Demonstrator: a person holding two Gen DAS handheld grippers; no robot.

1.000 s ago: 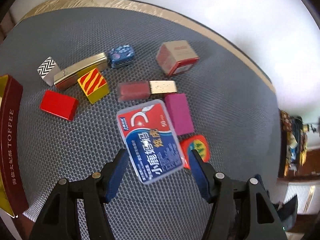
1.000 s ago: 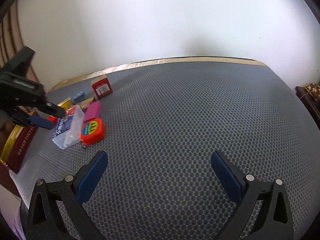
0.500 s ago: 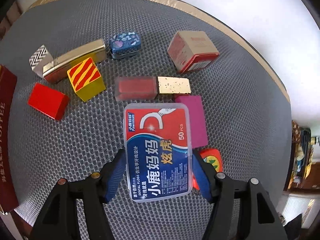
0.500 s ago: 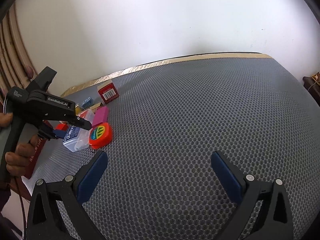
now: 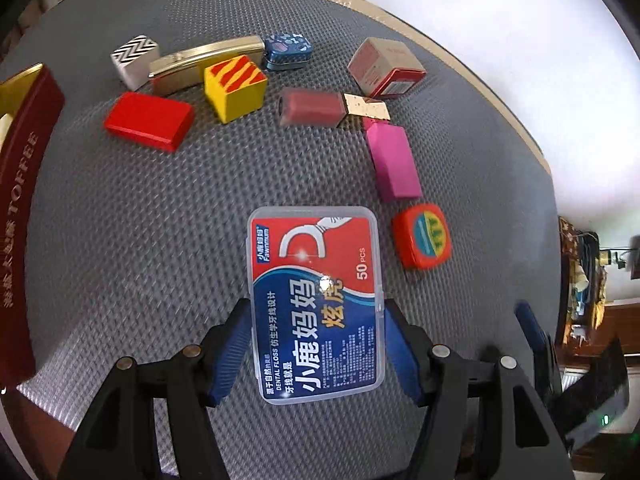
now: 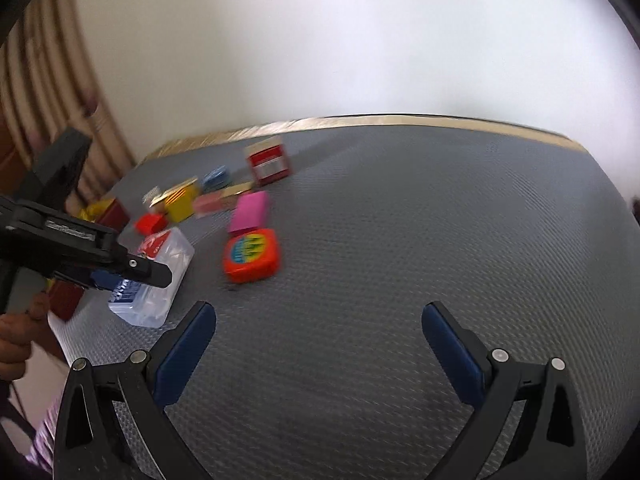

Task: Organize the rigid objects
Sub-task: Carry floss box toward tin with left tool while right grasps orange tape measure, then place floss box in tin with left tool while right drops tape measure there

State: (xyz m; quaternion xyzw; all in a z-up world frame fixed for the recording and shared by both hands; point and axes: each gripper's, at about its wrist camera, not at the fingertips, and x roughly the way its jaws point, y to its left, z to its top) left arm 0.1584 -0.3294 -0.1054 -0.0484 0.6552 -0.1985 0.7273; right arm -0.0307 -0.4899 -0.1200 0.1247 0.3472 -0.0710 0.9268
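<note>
My left gripper (image 5: 316, 344) is shut on a clear dental floss box (image 5: 316, 300) with a red and blue label, held just above the grey mat (image 5: 120, 240). The box also shows in the right wrist view (image 6: 154, 280), pinched by the left gripper (image 6: 120, 276). An orange tape measure (image 5: 422, 236) lies to its right, with a pink block (image 5: 394, 162) behind it. My right gripper (image 6: 320, 340) is open and empty over bare mat, near the tape measure (image 6: 251, 255).
Behind lie a red block (image 5: 150, 120), a yellow striped cube (image 5: 236, 86), a gold bar (image 5: 204, 62), a zigzag box (image 5: 134, 58), a blue tin (image 5: 288, 50), a red carton (image 5: 384, 66) and a lipstick-like case (image 5: 332, 108). A toffee box (image 5: 20, 200) stands at the left edge.
My left gripper has closed on the floss box, lifted it and drawn it back from the other objects. My right gripper has moved left toward the objects, still open.
</note>
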